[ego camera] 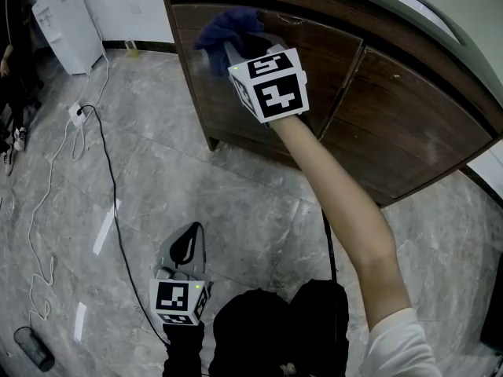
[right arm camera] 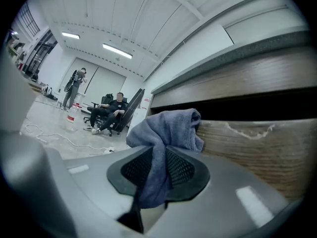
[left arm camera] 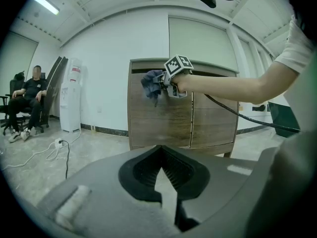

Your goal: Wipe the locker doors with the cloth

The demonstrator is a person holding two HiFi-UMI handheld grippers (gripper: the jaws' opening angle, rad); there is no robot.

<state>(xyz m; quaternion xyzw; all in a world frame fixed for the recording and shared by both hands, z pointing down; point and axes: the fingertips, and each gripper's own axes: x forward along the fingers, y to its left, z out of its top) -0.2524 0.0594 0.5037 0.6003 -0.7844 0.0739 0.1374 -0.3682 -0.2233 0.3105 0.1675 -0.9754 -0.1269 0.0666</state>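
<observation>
right gripper view | cloth point(right arm camera: 168, 128) clamped in right claw point(right arm camera: 157, 167) | at locker door point(right arm camera: 247, 148)

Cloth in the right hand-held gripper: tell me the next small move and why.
Probably drag the cloth sideways along the door, keeping it pressed to the wood. The right hand-held gripper is shut on the cloth, which sits bunched at the door's top edge near its left corner, so nearly the whole panel lies beside and below it.
</observation>
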